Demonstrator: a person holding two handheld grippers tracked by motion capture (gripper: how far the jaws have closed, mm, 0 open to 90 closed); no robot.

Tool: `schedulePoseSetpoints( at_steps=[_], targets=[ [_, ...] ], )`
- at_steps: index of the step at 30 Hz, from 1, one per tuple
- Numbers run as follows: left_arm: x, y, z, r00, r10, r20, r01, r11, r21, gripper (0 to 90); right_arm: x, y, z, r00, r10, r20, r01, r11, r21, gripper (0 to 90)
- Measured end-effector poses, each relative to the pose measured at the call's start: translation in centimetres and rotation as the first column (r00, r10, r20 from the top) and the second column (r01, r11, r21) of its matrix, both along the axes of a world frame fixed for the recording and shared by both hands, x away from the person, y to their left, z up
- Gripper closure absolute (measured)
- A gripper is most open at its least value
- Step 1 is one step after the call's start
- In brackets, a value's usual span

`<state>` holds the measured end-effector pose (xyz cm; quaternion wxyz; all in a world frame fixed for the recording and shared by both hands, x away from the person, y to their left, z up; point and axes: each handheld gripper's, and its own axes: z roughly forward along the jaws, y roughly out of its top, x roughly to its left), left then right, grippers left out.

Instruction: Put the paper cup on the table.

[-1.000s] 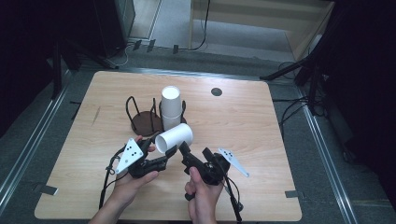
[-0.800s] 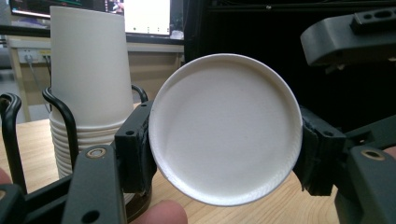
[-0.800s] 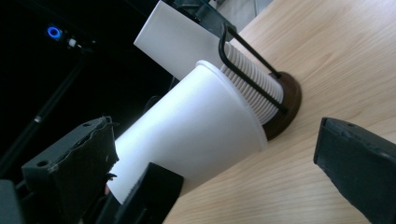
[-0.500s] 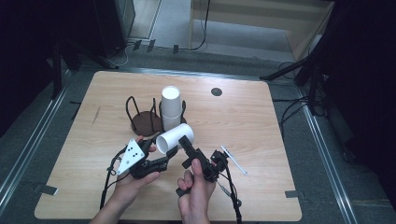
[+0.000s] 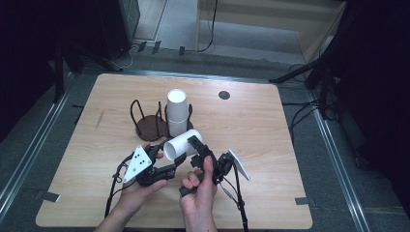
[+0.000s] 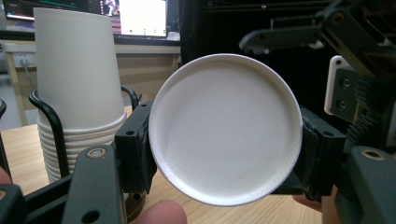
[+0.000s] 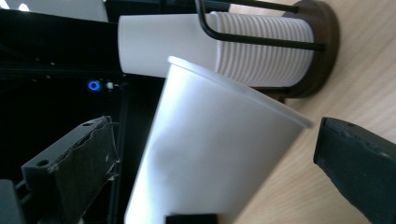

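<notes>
Left tool clamped on sideways paper cup, base toward it; right tool open around cup.

cup base cut off by bottom edge in right gripper view. left gripper view: held cup hides its own wall; cup stack top is cropped.

Low in the frame of the high view, both forearms are coming up from the bottom edge. The left gripper is clamping with jaws nearly shut, while the right gripper, just right of it, is holding its jaws spread wide
</notes>
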<state>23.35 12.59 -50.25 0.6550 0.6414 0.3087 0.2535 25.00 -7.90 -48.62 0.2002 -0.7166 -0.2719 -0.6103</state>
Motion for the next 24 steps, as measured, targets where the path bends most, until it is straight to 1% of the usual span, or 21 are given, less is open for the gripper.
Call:
schedulePoseSetpoints(
  at_steps=[2, 3, 5, 6, 9, 10, 12, 14, 19, 24],
  targets=[
    [0.0, 0.0, 0.0, 1.0000, 0.000, 0.001, 0.000, 1.0000, 0.001, 34.2, 0.1, 0.0, 0.0, 1.0000, -0.002, 0.002, 0.002, 1.0000, 0.008, 0.0],
    [0.0, 0.0, 0.0, 1.0000, -0.001, 0.000, 0.001, 1.0000, -0.003, 34.2, 0.3, 0.0, -0.1, 0.9998, 0.005, -0.018, -0.005, 0.9998, 0.020, 0.0],
    [0.0, -0.1, 0.0, 1.0000, -0.001, 0.000, 0.001, 1.0000, -0.006, 34.1, 0.5, 0.0, -0.3, 0.9991, 0.009, -0.041, -0.007, 0.9993, 0.036, 0.0],
    [-0.1, -0.1, 0.0, 1.0000, -0.003, 0.001, 0.003, 1.0000, -0.006, 34.1, 0.6, 0.1, -0.4, 0.9989, 0.009, -0.046, -0.007, 0.9991, 0.041, 0.0],
    [-0.1, -0.1, 0.0, 1.0000, -0.004, 0.003, 0.004, 1.0000, -0.004, 34.2, 0.7, 0.1, -0.5, 0.9987, 0.009, -0.050, -0.006, 0.9990, 0.043, 0.0],
    [-0.1, -0.2, 0.0, 1.0000, -0.004, 0.003, 0.004, 1.0000, -0.002, 34.1, 0.8, 0.2, -0.6, 0.9983, 0.009, -0.057, -0.006, 0.9984, 0.056, 0.0],
    [-0.1, -0.2, 0.0, 1.0000, -0.006, 0.003, 0.006, 1.0000, 0.002, 34.1, 1.0, 0.2, -0.7, 0.9977, 0.012, -0.066, -0.008, 0.9981, 0.061, 0.0],
    [-0.1, -0.2, 0.0, 1.0000, -0.008, 0.003, 0.008, 1.0000, 0.000, 34.1, 1.1, 0.2, -0.8, 0.9980, 0.009, -0.063, -0.005, 0.9981, 0.062, 0.0],
    [-0.1, -0.2, 0.0, 0.9999, -0.011, 0.001, 0.011, 0.9999, 0.005, 34.2, 1.5, 0.2, -1.1, 0.9962, 0.019, -0.085, -0.012, 0.9968, 0.079, 0.2],
    [-0.2, -0.3, 0.0, 0.9999, -0.016, 0.002, 0.016, 0.9998, 0.010, 34.2, 1.9, 0.3, -1.4, 0.9952, 0.029, -0.094, -0.018, 0.9938, 0.109, 4.6]
  ],
)
